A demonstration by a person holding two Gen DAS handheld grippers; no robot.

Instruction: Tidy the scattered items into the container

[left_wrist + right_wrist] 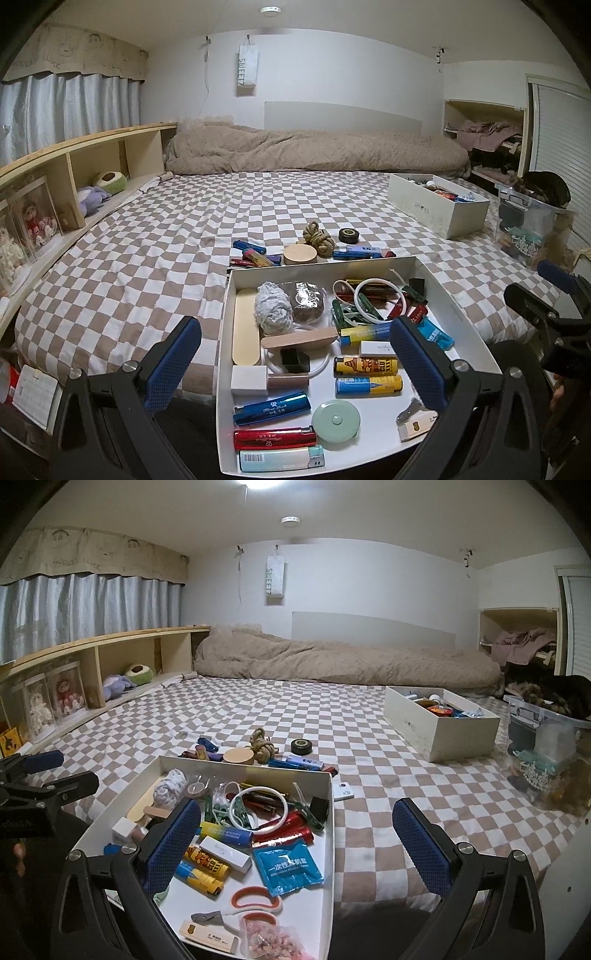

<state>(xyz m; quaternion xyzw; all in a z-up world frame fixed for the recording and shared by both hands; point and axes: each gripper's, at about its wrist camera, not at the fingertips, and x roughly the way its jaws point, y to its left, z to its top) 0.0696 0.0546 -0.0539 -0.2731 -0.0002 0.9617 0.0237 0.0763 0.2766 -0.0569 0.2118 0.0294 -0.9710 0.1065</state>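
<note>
Left gripper (295,363), jaws spread wide and holding nothing, hovers over the near left part of the white tray (476,343); its left finger hangs over the checkered bedsheet (129,266) and its right finger over the tray's contents. Right gripper (295,843), likewise wide open and empty, straddles the tray's right wall, its left finger above the tray interior, its right finger over bare sheet. The tray already contains lighters, clips, a white ring and a blue sachet (288,866). Scattered items remain on the sheet just beyond the tray's far wall, well ahead of both grippers: from left, a blue lighter (249,246), a wooden disc (300,254), a rope knot (318,238), a black tape roll (349,235) and a blue box (364,253). A small white device (343,791) lies just right of the tray. A white shoebox (436,210) stands at far right.
</note>
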